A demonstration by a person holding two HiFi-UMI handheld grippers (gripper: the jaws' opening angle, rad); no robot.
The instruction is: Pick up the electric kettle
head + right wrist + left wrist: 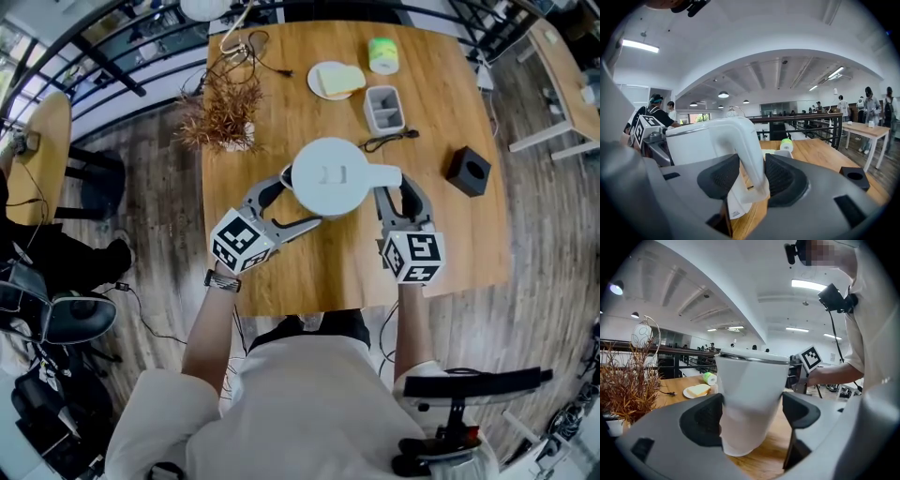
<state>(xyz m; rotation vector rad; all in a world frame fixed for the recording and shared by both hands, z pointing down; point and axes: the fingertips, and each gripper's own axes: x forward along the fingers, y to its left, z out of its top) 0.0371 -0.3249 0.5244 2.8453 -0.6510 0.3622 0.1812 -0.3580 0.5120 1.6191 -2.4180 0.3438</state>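
1. Wooden table (pixel 281 272) in an open office, seen from above.
2. Left gripper (pixel 752 411) is clamped on the kettle's (pixel 330 176) white body.
3. Kettle is over mid-table between both grippers, apparently tilted and just off the wood.
4. Right gripper (pixel 752 176) is clenched on the handle (pixel 745 140).
5. Grasp looks done; lifting it clear remains.

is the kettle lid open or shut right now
Shut. The lid lies flat across the top of the kettle, with no gap at the rim in the left gripper view.
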